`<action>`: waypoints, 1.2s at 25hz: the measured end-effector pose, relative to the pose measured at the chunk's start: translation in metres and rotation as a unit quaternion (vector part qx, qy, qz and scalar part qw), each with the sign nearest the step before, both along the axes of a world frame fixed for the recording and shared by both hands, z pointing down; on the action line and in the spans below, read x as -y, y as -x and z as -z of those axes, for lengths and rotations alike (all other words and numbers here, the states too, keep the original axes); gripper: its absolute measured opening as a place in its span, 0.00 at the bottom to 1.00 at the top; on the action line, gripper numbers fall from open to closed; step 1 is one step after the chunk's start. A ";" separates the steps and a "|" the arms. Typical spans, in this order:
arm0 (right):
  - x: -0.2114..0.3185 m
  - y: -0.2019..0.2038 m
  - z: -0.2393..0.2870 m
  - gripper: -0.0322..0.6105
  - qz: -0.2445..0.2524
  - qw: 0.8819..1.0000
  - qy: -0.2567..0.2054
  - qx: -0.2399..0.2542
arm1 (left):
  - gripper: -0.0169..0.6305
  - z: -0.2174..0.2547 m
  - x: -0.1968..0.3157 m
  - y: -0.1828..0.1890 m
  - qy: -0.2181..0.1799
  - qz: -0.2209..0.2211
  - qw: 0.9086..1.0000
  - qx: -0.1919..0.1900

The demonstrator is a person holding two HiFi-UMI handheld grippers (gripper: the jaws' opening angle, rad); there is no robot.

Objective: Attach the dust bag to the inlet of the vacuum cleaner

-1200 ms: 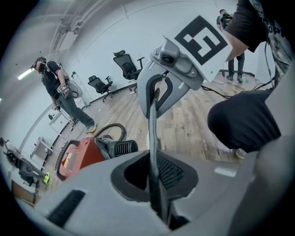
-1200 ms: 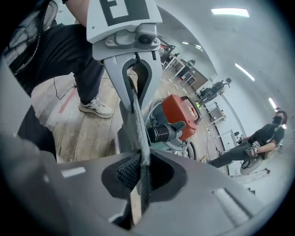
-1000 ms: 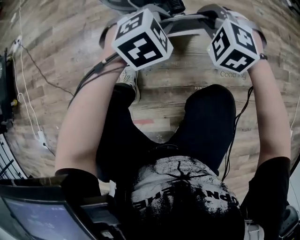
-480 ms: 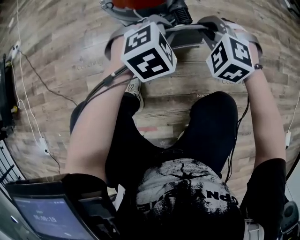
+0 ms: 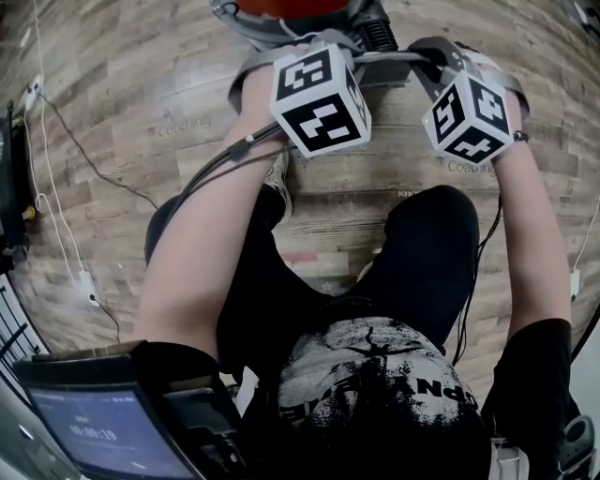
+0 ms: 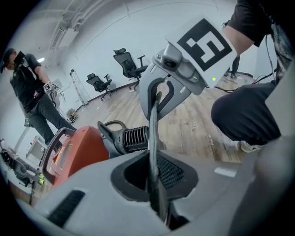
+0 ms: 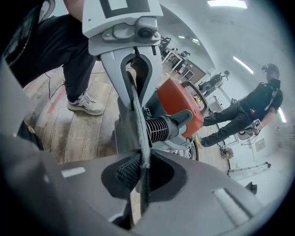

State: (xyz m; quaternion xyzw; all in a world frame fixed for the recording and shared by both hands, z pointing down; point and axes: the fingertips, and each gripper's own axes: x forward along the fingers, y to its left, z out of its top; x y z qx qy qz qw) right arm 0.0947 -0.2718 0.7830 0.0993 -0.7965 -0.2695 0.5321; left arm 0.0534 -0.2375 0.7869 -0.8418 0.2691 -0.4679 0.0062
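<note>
Beside the vacuum (image 6: 78,150), my left gripper (image 6: 156,193) and right gripper (image 7: 140,184) pinched opposite edges of the dust bag (image 7: 125,122), which looked limp and light.

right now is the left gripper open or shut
Shut on the dust bag: the left gripper clamps its thin edge.

1. Head view: cannot see jaw tips of left gripper (image 5: 321,98) or right gripper (image 5: 472,117), hidden under the grippers' own bodies
2. See only a grey strip of dust bag (image 5: 386,66) between them there; edge-on in both gripper views, so cannot tell its shape or opening
3. Lose most of vacuum cleaner (image 5: 281,9) past top edge of head view; partly behind the bag edge in both gripper views
4. Cannot read screen (image 5: 98,436), cut by lower left corner, digits too small
</note>
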 end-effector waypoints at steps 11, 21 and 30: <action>0.008 -0.004 0.006 0.08 -0.003 1.000 -0.005 -0.007 | 0.08 0.009 0.009 0.000 0.015 0.021 0.999 -0.029; 0.007 -0.006 0.006 0.08 0.008 1.000 -0.002 -0.025 | 0.08 0.011 0.011 -0.002 0.012 0.013 1.000 -0.021; 0.013 -0.002 0.004 0.09 0.008 0.999 -0.002 -0.038 | 0.10 0.006 0.014 0.004 0.028 0.038 0.998 -0.030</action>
